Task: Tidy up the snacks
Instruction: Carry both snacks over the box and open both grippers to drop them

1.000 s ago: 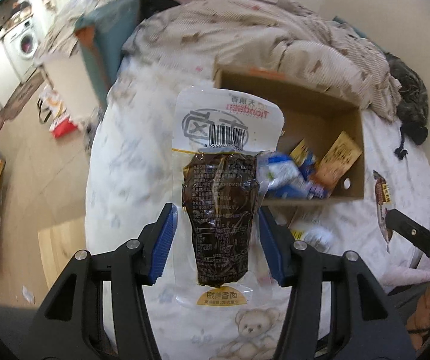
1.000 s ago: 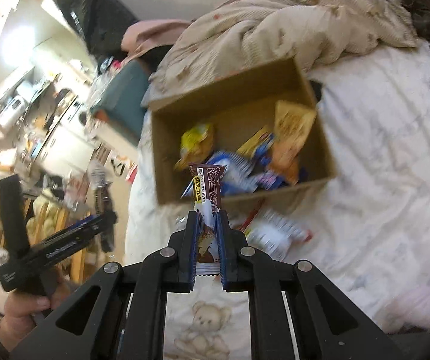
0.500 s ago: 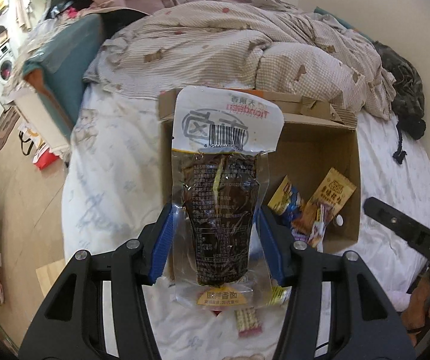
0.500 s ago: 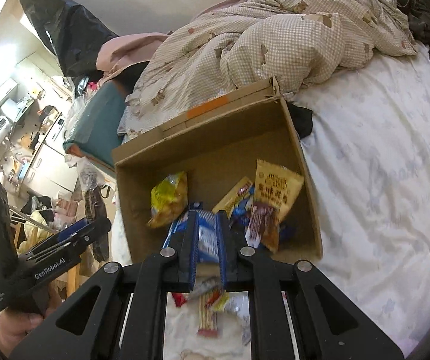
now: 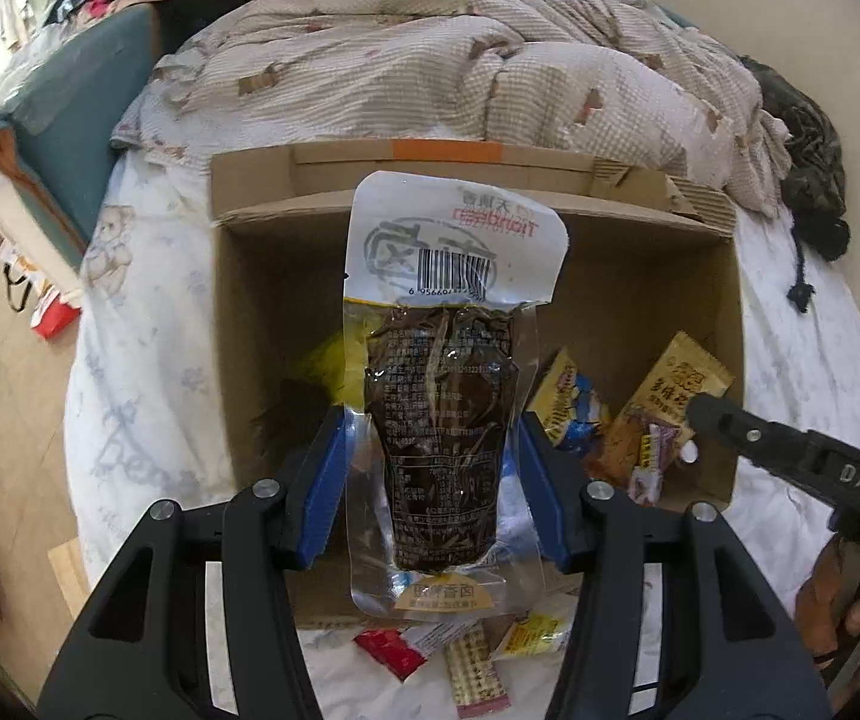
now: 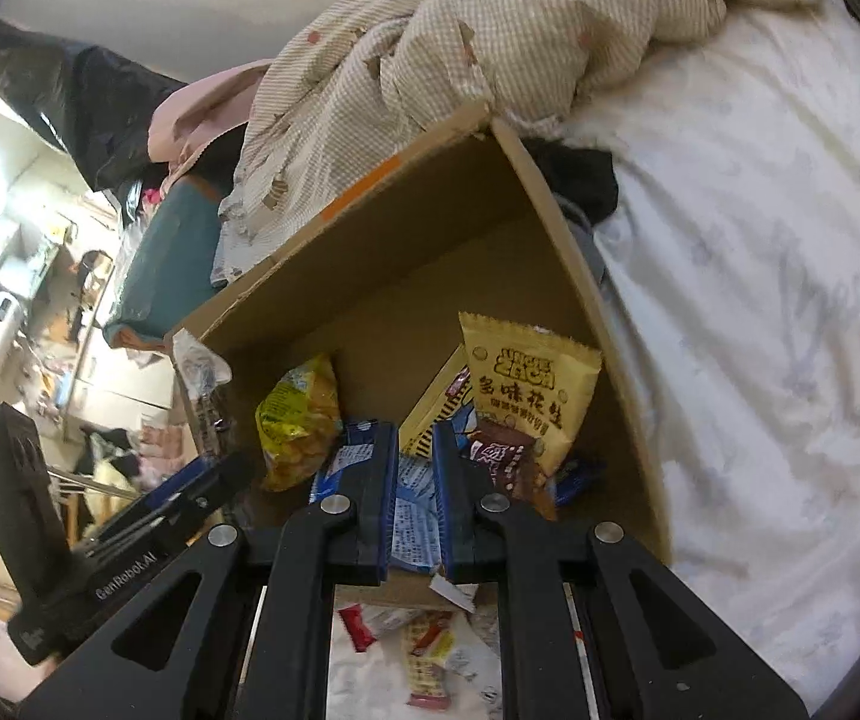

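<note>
Where the white printed bed sheet [image 5: 141,360] meets a rumpled beige checked quilt [image 5: 430,60], an open brown corrugated cardboard box [image 5: 640,264] is seen, its flaps folded outward and an orange tape strip on the flap at 12 o'clock.

A glossy vacuum-sealed clear plastic pouch of dark brown food [image 5: 448,396], topped by a white barcoded header, is pinched by the left gripper [image 5: 430,423]. The blue-padded jaws are pressed against the pouch's transparent side margins at 9 and 3 o'clock. The pouch is held lengthwise along the jaws, with its header toward 12 o'clock, over the box's left half.

Inside the box, a flat yellow foil packet with serrated ends [image 6: 526,384] is propped against the wall at 3 o'clock, a puffy, crinkled yellow-green bag [image 6: 300,420] lies at 9 o'clock, and a small shiny brown wrapper [image 6: 502,456] is tucked under the yellow packet.

The jaws of the right gripper [image 6: 414,432] are drawn close together, with only a narrow slot left between the blue pads, above the near part of the box. Through that slot a blue-and-white printed wrapper [image 6: 414,504] is seen; whether it is pinched or merely lies behind cannot be told.

Several small flat sachets [image 5: 478,666] are scattered on the sheet at 6 o'clock, just outside the box.
</note>
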### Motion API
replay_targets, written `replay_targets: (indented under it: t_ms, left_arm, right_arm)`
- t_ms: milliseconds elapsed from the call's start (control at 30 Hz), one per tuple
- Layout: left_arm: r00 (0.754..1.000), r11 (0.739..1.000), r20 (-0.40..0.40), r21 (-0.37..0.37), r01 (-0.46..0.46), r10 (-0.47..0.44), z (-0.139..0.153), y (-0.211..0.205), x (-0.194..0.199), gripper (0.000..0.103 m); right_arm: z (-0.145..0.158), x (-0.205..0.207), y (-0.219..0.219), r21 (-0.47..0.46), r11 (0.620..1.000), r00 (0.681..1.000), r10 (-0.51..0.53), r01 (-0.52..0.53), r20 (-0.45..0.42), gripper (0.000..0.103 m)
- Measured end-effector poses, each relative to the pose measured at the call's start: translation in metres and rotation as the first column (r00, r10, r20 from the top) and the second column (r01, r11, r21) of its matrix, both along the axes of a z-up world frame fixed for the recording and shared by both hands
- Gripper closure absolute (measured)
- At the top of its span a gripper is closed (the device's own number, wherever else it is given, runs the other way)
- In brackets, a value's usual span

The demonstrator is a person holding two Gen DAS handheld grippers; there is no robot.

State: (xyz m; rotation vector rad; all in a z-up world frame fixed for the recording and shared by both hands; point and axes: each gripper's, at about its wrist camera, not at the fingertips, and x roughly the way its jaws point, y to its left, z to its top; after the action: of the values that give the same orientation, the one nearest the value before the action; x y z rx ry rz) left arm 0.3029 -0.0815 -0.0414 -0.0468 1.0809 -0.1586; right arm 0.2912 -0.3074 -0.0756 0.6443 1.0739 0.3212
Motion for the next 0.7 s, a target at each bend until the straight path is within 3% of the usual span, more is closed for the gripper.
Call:
replay_targets:
  t_ms: [133, 267, 300, 333, 367, 400, 467, 533, 600, 700]
  left_arm:
    - [1.000, 1.000, 0.007, 0.008, 0.009, -0.009, 0.000, -0.005, 0.004, 0.052]
    - [1.000, 1.000, 0.008, 0.011, -0.006, 0.006, 0.000, -0.002, 0.003, 0.052]
    - [1.000, 1.000, 0.007, 0.010, -0.008, 0.008, 0.000, -0.001, 0.003, 0.053]
    - [1.000, 1.000, 0.006, 0.010, -0.009, 0.009, 0.000, -0.001, 0.002, 0.053]
    - [1.000, 1.000, 0.004, 0.011, -0.009, 0.009, 0.000, -0.001, 0.003, 0.053]
    - [1.000, 1.000, 0.001, 0.013, -0.009, 0.009, -0.001, -0.001, 0.003, 0.052]
    - [1.000, 1.000, -0.004, 0.010, -0.009, 0.009, -0.002, -0.001, 0.004, 0.053]
    - [1.000, 1.000, -0.003, 0.011, -0.011, 0.011, -0.002, -0.002, 0.004, 0.052]
    - [1.000, 1.000, -0.004, 0.015, -0.010, 0.010, -0.003, -0.002, 0.004, 0.052]
    - [1.000, 1.000, -0.009, 0.025, -0.012, 0.012, -0.006, -0.003, 0.006, 0.052]
  right_arm:
    - [-0.001, 0.002, 0.000, 0.035, 0.999, 1.000, -0.003, 0.003, -0.001, 0.091]
    - [0.007, -0.003, 0.000, -0.088, 0.996, 1.000, -0.025, 0.025, -0.003, 0.085]
    - [0.008, -0.006, 0.000, -0.119, 0.992, 0.999, -0.034, 0.032, -0.019, 0.077]
    - [0.007, -0.008, 0.000, -0.128, 0.991, 0.999, -0.037, 0.033, -0.028, 0.049]
    - [0.005, -0.010, 0.000, -0.133, 0.991, 0.999, -0.039, 0.034, -0.038, 0.038]
    - [0.001, -0.013, 0.003, -0.144, 0.989, 0.997, -0.031, 0.021, -0.064, 0.037]
    - [-0.007, -0.013, 0.008, -0.146, 0.989, 0.994, -0.007, -0.009, -0.107, 0.041]
    - [-0.016, -0.013, 0.013, -0.144, 0.989, 0.988, -0.001, -0.021, -0.154, 0.053]
    - [-0.027, -0.012, 0.019, -0.124, 0.991, 0.979, 0.025, -0.050, -0.200, 0.056]
    - [-0.038, -0.003, 0.033, -0.144, 0.984, 0.974, 0.074, -0.106, -0.212, 0.072]
